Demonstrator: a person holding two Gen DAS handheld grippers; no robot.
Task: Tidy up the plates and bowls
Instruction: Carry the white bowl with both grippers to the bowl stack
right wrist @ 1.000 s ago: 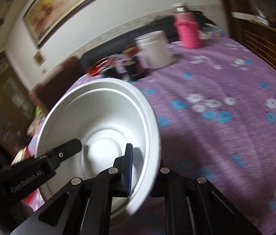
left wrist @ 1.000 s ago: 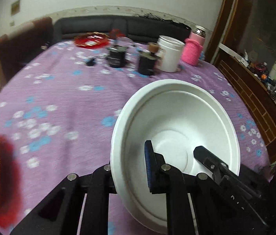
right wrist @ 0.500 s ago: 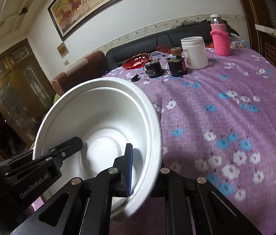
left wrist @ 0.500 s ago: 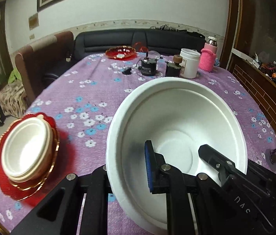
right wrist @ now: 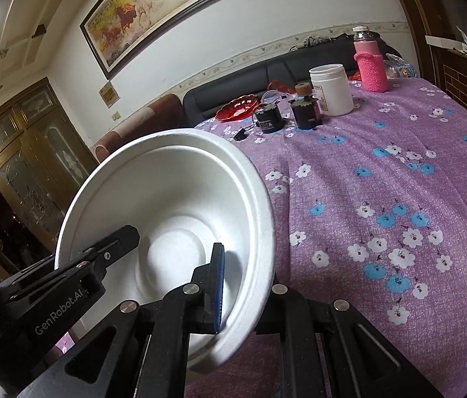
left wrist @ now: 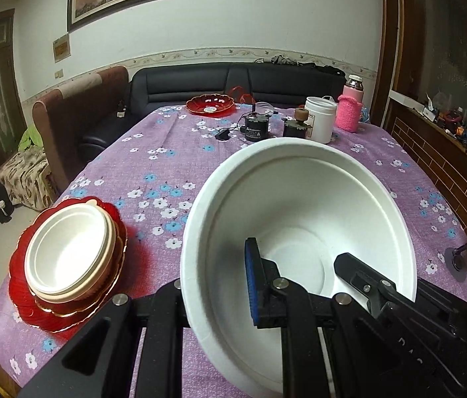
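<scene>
Each camera rides on its own tongs, looking forward and down across the desk [left wrist: 173,152]; both sit close behind one white bowl [left wrist: 299,205], sharing the far jars [right wrist: 331,89] and sofa [right wrist: 233,102].

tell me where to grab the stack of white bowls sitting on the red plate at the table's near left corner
Take the stack of white bowls by its rim. The bowls sit nested and mouth-up on the red plate, so the thin lip is the only pinchable edge. Come from above on the side nearest you, one finger inside, one outside.
</scene>
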